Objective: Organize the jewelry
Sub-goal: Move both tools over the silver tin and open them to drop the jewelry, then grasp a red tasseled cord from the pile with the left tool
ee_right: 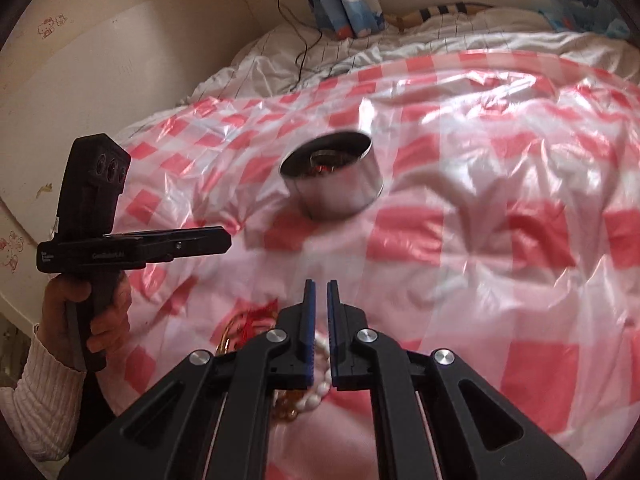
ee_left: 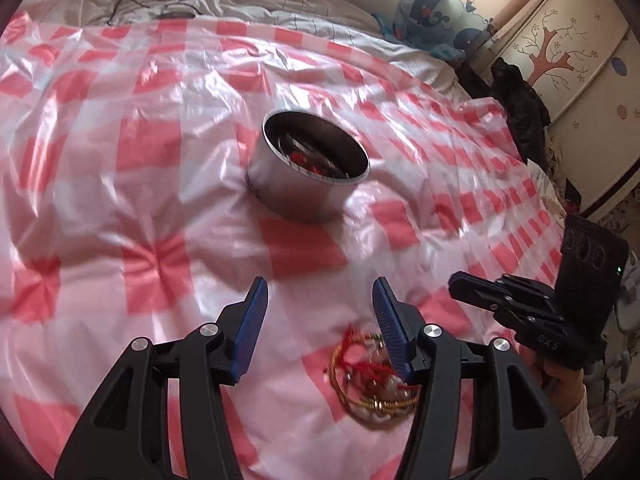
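Observation:
A round metal tin stands on the pink checked plastic sheet, with red and silver jewelry inside. It also shows in the right wrist view. A pile of jewelry, red cord, gold bangle and pale beads, lies on the sheet under my left gripper's right finger. My left gripper is open and empty above it. My right gripper is nearly shut with nothing between its tips; the jewelry pile lies below and left of it, partly hidden. The right gripper also shows in the left wrist view.
The sheet covers a bed with white quilt behind. A black cable runs down from the wall. A wardrobe and dark clothes stand at the right. The left gripper shows in the right wrist view at the left.

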A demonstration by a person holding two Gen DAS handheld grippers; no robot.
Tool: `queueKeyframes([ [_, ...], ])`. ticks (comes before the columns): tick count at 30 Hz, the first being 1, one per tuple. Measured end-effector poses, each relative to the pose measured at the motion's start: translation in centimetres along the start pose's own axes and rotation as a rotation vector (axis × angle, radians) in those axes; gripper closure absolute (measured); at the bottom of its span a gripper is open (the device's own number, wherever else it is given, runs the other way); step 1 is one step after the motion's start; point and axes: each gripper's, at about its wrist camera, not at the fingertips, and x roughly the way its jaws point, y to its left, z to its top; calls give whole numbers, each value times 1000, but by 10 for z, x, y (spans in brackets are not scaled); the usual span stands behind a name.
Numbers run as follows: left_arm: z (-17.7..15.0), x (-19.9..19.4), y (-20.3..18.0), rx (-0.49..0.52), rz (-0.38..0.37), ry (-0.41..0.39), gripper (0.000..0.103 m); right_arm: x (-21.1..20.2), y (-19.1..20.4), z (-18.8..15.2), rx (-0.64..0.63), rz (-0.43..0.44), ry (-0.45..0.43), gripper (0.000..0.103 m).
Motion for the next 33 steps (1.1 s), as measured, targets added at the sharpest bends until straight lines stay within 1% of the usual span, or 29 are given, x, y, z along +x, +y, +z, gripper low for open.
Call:
queueKeyframes([
  [2, -14, 8, -2, 8, -3, 46, 51, 6, 9, -4, -26, 11, 17, 97],
  [3, -15, 11, -7, 32, 16, 57, 52, 8, 13, -4, -39, 21, 20, 97],
  [4, -15, 12, -13, 59, 26, 52, 51, 10, 16, -5, -48, 24, 21, 96],
  [7, -16, 13, -23, 90, -18, 59, 51, 16, 22, -6, -81, 6, 42, 97],
  [10, -15, 16, -19, 75, -6, 69, 51, 24, 18, -7, -78, 10, 75, 96],
  [12, -11, 15, -11, 37, -28, 67, 51, 27, 15, -7, -67, 12, 91, 97],
  [14, -9, 12, -7, 32, -47, 67, 51, 27, 13, -5, -58, 11, 85, 96],
  [18, -11, 18, -17, 80, -77, 89, 52, 26, 7, -1, -31, -9, 69, 96],
  [20, -13, 23, -27, 132, -62, 95, 52, 25, 4, 0, -18, -18, 60, 95],
  [21, -14, 26, -31, 159, -41, 94, 52, 24, 3, 1, -12, -20, 54, 92],
  [22, -16, 28, -34, 181, -22, 92, 56, 22, 1, 2, -5, -21, 47, 88],
  [23, -17, 32, -37, 197, -10, 103, 64, 21, 0, 2, -1, -23, 40, 78],
  [24, -19, 36, -37, 207, -1, 121, 67, 20, 0, 3, -1, -24, 33, 75],
  [25, -20, 40, -38, 215, 15, 138, 70, 19, 1, 4, -2, -22, 31, 75],
  [27, -21, 43, -37, 219, 28, 141, 76, 19, 2, 4, -3, -14, 30, 75],
  [29, -20, 43, -36, 219, 35, 138, 93, 19, 3, 4, -9, -10, 33, 75],
  [31, -19, 41, -33, 214, 33, 128, 102, 18, 4, 4, -14, -5, 35, 75],
  [33, -17, 35, -33, 209, 5, 106, 102, 18, 6, 4, -20, 4, 35, 75],
])
